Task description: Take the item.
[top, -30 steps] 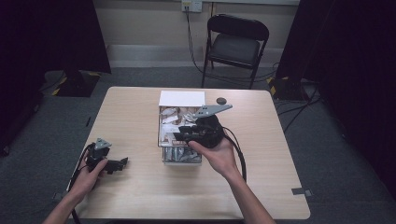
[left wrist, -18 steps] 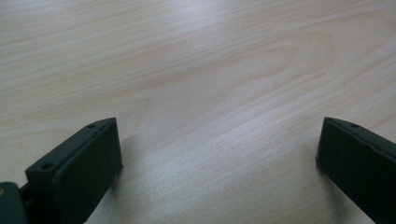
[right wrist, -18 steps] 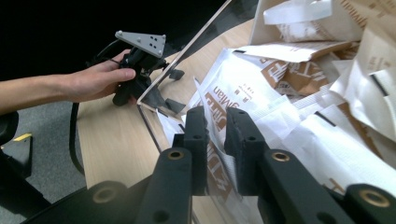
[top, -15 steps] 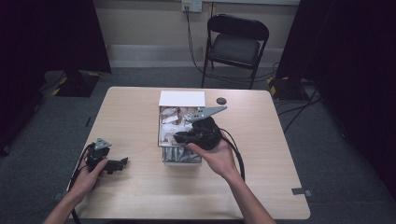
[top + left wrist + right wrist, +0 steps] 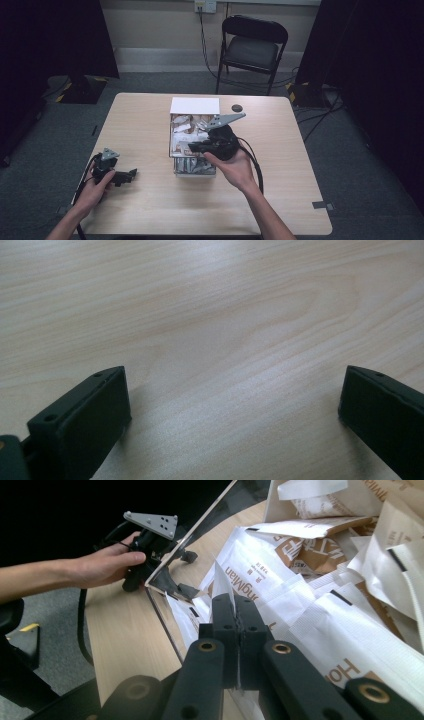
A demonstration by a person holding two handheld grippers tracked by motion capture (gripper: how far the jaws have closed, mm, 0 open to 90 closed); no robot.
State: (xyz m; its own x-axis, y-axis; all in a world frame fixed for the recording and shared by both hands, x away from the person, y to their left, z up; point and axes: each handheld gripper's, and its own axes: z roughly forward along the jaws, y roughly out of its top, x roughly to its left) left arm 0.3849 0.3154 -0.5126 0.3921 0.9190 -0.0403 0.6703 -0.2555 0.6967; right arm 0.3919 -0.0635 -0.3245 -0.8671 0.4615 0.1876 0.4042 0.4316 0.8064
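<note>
A clear box (image 5: pixel 172 150) in the middle of the table holds several white and brown paper packets (image 5: pixel 320 605). My right gripper (image 5: pixel 192 147) hangs over the box, held in the person's right hand. Its jaws are shut on the thin edge of a white packet (image 5: pixel 220 580), which stands up between them at my right gripper (image 5: pixel 234 605). My left gripper (image 5: pixel 131 174) rests low on the table at the near left. Its jaws stand wide apart at my left gripper (image 5: pixel 235 400), with bare wood between them.
A white lid (image 5: pixel 195 106) lies just behind the box. A small black round object (image 5: pixel 236 108) sits on the table at the back. A folding chair (image 5: pixel 252 45) stands beyond the far edge. Bare tabletop (image 5: pixel 300 190) lies right of the box.
My right gripper has shifted slightly toward the near side over the box. The left gripper has stayed where it was.
</note>
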